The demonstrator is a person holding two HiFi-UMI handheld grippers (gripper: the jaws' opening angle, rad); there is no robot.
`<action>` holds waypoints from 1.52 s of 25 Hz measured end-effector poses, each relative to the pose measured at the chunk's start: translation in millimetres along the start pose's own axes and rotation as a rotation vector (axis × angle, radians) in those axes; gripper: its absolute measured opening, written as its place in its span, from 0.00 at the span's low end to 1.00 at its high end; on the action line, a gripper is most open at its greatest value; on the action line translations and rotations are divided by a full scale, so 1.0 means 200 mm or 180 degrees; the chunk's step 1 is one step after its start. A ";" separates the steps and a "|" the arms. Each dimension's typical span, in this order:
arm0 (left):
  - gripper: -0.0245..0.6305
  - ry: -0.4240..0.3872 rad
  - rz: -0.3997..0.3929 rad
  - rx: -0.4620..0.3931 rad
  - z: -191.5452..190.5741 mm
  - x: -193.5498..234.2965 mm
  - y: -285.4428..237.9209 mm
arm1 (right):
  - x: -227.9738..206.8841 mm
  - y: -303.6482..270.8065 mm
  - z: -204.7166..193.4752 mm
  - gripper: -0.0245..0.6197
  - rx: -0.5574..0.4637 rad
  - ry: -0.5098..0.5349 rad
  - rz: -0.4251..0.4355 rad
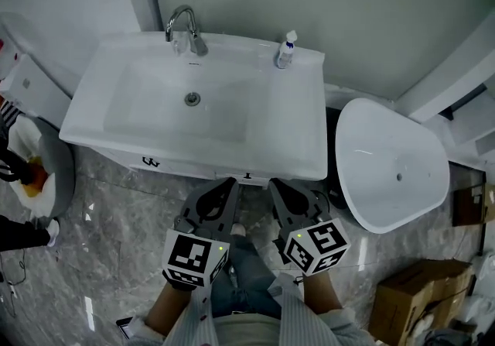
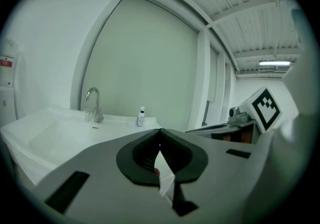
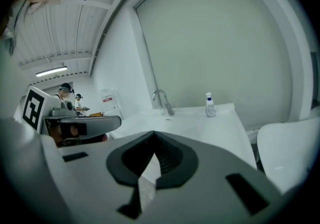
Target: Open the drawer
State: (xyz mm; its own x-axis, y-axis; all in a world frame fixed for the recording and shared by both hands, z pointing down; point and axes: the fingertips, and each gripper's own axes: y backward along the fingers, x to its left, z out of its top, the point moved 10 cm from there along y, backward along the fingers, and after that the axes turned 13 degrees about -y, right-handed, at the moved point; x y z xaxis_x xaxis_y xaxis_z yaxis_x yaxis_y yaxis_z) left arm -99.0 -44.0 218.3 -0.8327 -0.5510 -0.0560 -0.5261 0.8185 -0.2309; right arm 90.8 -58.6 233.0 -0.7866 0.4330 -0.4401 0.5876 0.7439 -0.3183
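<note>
A white washbasin [image 1: 286,131] tops a vanity, and the drawer front [image 1: 186,166] shows as a thin strip under its near edge, with small dark marks [image 1: 151,161] on it. Both grippers sit side by side just in front of that edge, pointing at it. My left gripper [image 1: 231,184] is shut with nothing between its jaws, as the left gripper view [image 2: 160,131] also shows. My right gripper [image 1: 275,185] is shut and empty too, its tips [image 3: 152,133] meeting. Neither touches the vanity. The drawer is hidden in both gripper views.
A chrome tap [image 1: 184,27] and a small bottle [image 1: 287,50] stand at the basin's back. A white oval tub [image 1: 394,166] stands to the right, a cardboard box [image 1: 414,294] near the bottom right. A grey round bin [image 1: 58,174] stands on the marble floor at the left.
</note>
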 end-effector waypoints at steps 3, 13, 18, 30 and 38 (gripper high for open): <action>0.06 0.0028 -0.0057 0.0042 -0.05 0.00 -0.02 | -0.02 -0.01 -0.03 0.05 0.0006 -0.0037 -0.0084; 0.06 0.0025 -0.0236 0.0163 -0.27 0.01 -0.13 | -0.12 -0.06 -0.20 0.05 0.0093 -0.0167 -0.0305; 0.06 0.0026 -0.0299 0.0246 -0.43 0.01 -0.20 | -0.17 -0.12 -0.33 0.05 0.0165 -0.0183 -0.0345; 0.06 0.0099 -0.0415 0.0410 -0.87 0.02 -0.38 | -0.33 -0.35 -0.73 0.05 0.0495 -0.0021 -0.0301; 0.06 0.0090 -0.0513 0.0577 -1.15 0.02 -0.48 | -0.53 -0.53 -0.99 0.05 0.0504 -0.0128 -0.0462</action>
State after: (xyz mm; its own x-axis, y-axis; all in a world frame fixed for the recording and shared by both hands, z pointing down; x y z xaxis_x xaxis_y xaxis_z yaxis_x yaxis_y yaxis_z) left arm -92.0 -88.2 463.4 -0.7463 -0.6652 0.0225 -0.6150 0.6763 -0.4055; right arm 73.7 -81.7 480.1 -0.8589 0.3042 -0.4121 0.4936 0.7063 -0.5074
